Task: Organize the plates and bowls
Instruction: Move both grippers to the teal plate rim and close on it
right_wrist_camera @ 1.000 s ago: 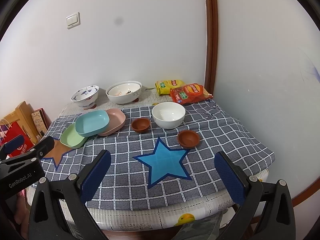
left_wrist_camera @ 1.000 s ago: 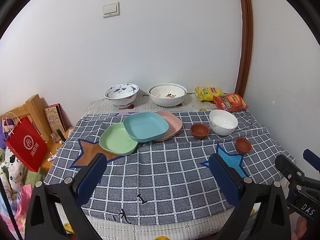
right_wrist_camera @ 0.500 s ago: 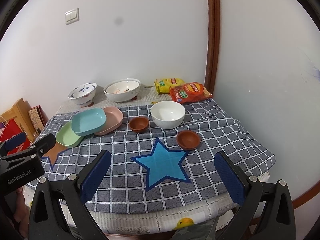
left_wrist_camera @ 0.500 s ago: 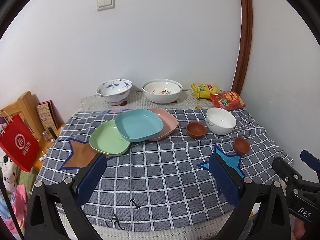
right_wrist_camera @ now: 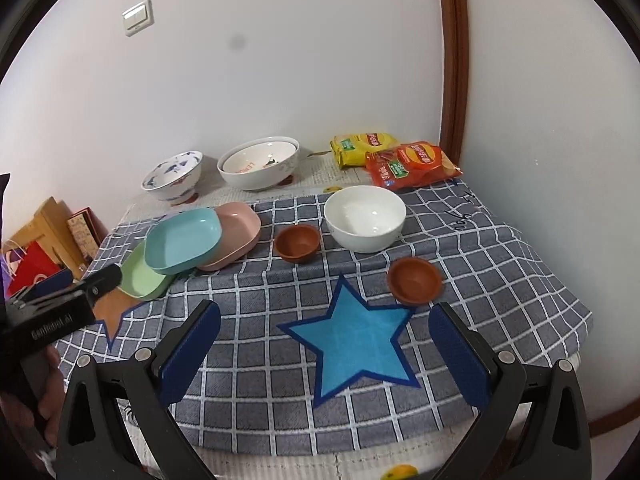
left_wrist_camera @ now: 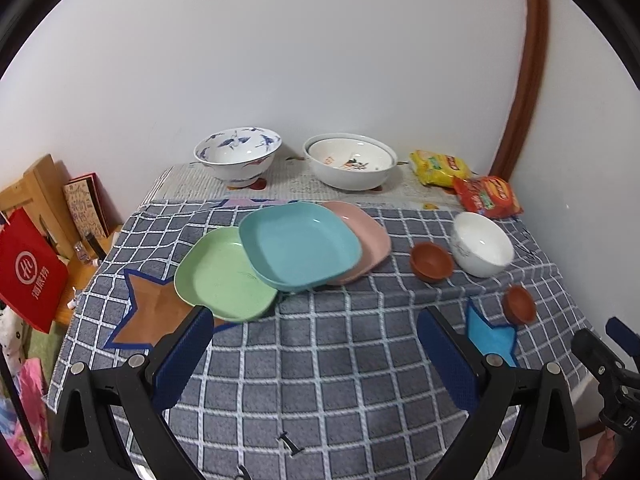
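Three square plates lie overlapped at the table's centre-left. The blue plate (left_wrist_camera: pixel 298 246) rides on top, its 8 o'clock edge over the green plate (left_wrist_camera: pixel 218 276) and its 2 o'clock edge over the pink plate (left_wrist_camera: pixel 362 236). None is nested squarely.

At 3 o'clock from the plates sits a small brown bowl (left_wrist_camera: pixel 431 261), just beside the white bowl (left_wrist_camera: pixel 482 244). A second brown bowl (right_wrist_camera: pixel 415 280) stands apart, nearer the front edge, by the tip of the blue star patch (right_wrist_camera: pixel 354 346). Two large bowls, one blue-patterned (left_wrist_camera: pixel 238 156) and one white with a floral inside (left_wrist_camera: pixel 350 160), stand at 12 o'clock against the wall, with snack packets (right_wrist_camera: pixel 408 160) at 1 o'clock.

The left gripper (left_wrist_camera: pixel 316 356) hangs above the checked cloth (left_wrist_camera: pixel 320 360) in front of the plates, jaws spread wide, gripping nothing. The right gripper (right_wrist_camera: pixel 324 354) hangs over the star patch, equally wide and empty.

Assessment: no item is yet grasped, and the step in hand appears to be the approach to the plates. Recommended: take the blue plate first by its near rim, one finger under the lip, and lift level to avoid dragging the pair beneath. The cloth may bunch, so avoid sliding.
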